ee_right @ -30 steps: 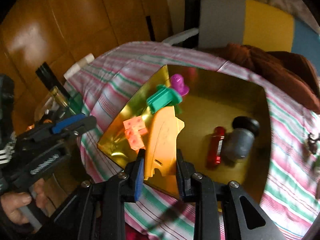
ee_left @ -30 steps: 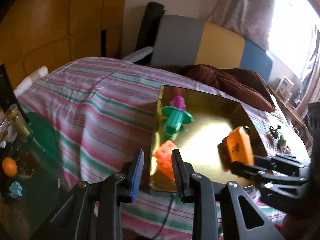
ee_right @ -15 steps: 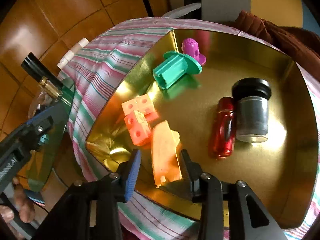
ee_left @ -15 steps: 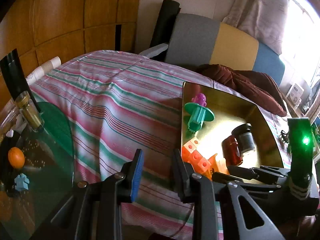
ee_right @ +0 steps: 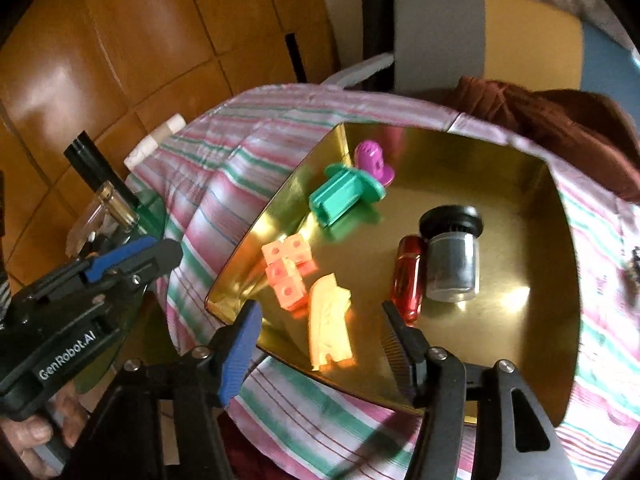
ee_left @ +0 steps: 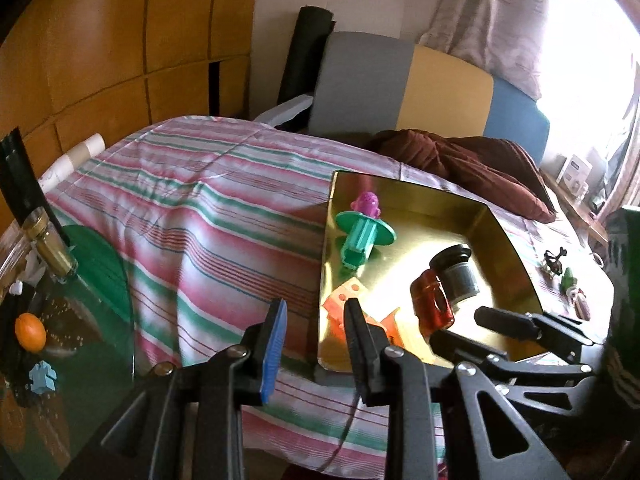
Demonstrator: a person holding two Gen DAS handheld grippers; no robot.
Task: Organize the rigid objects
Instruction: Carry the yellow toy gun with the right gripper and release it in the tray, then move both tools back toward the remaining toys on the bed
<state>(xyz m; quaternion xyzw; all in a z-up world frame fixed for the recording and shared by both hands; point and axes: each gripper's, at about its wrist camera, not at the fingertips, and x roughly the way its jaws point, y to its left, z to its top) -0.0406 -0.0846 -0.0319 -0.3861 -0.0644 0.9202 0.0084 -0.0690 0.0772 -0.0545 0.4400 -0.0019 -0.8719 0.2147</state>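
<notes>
A gold metal tray (ee_right: 560,264) (ee_left: 516,256) sits on a striped cloth. In it lie an orange toy piece (ee_right: 330,326) (ee_left: 390,322), pink cubes (ee_right: 285,270) (ee_left: 344,296), a teal plastic piece (ee_right: 344,196) (ee_left: 362,236), a purple toy (ee_right: 372,158) (ee_left: 368,204), a red capsule (ee_right: 408,276) (ee_left: 432,306) and a dark jar (ee_right: 452,256) (ee_left: 458,274). My right gripper (ee_right: 324,336) is open and empty, its fingers on either side of the orange piece, just above the tray's near edge. My left gripper (ee_left: 314,334) is open and empty, left of the tray's near corner.
A green glass side table (ee_left: 104,276) at the left holds a small bottle (ee_left: 48,248), an orange ball (ee_left: 30,332) and a blue piece (ee_left: 42,376). Small objects (ee_left: 564,276) lie on the cloth right of the tray. A brown cushion (ee_left: 472,164) and chair back stand behind.
My right gripper opened and let go of the orange piece, which now lies in the tray near the pink cubes. My left gripper swung left, then back toward the tray.
</notes>
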